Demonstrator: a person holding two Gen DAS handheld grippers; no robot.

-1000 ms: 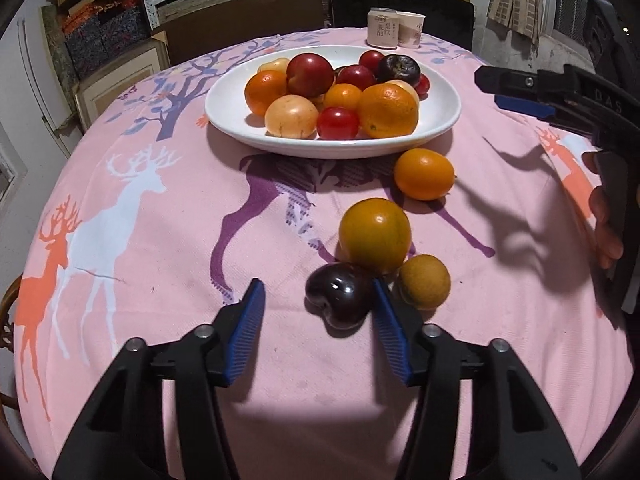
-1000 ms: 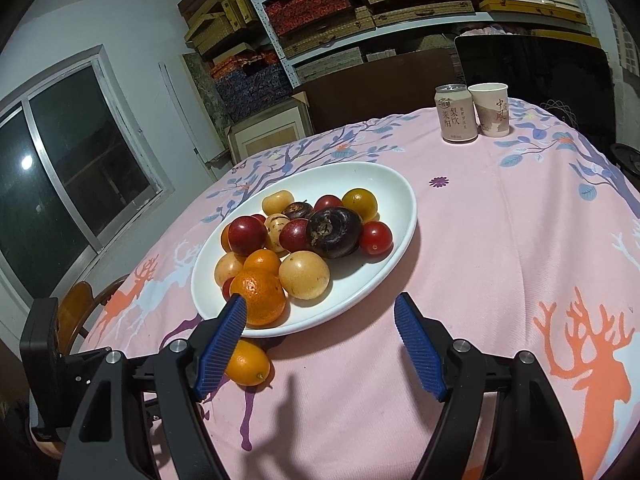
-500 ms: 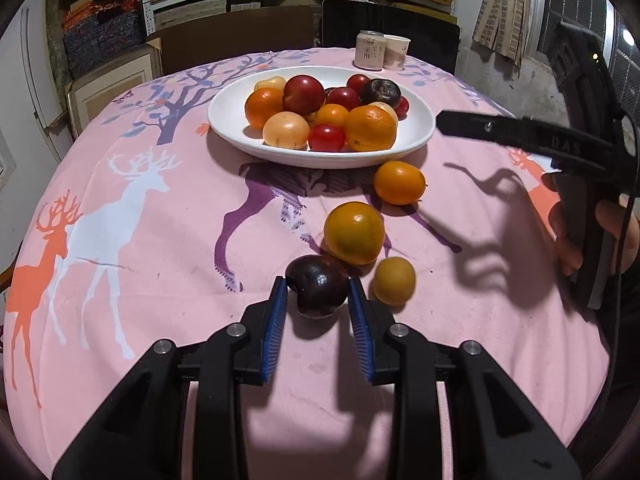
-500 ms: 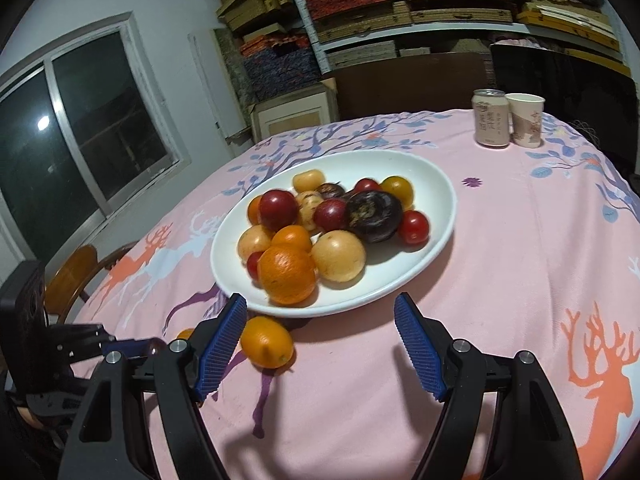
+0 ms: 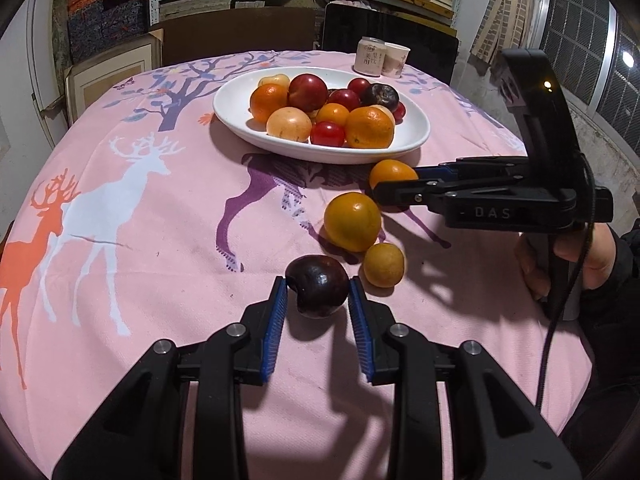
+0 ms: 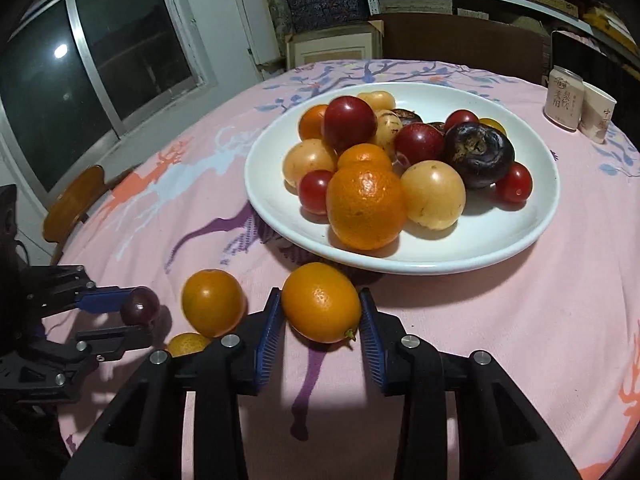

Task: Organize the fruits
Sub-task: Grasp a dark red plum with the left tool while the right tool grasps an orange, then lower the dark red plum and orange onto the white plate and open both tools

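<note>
Pickup step, both sides at once. Left gripper [image 5: 318,295] pinching dark plum [image 5: 319,290] between blue pads, with the fruit seemingly just clear of the pink tablecloth [image 5: 160,240], near the cloth's front edge. Right gripper [image 6: 320,312] closed round small orange [image 6: 321,302], pads touching both flanks, just beside the near rim of white plate [image 6: 536,216]; whether lifted yet, cannot tell. Two loose fruits left on the cloth between the grippers: round orange [image 5: 352,221] and small yellow fruit [image 5: 383,265], touching or nearly so.

Next, probably: carry each fruit over the rim and set it down in a bare part of the plate. Right side of the plate looks freest; the pile sits toward the left and middle. Worth keeping the squeeze gentle on the plum, and lowering before letting go, since round fruit rolls. Also worth staggering the two arms to avoid a clash above the plate.
</note>
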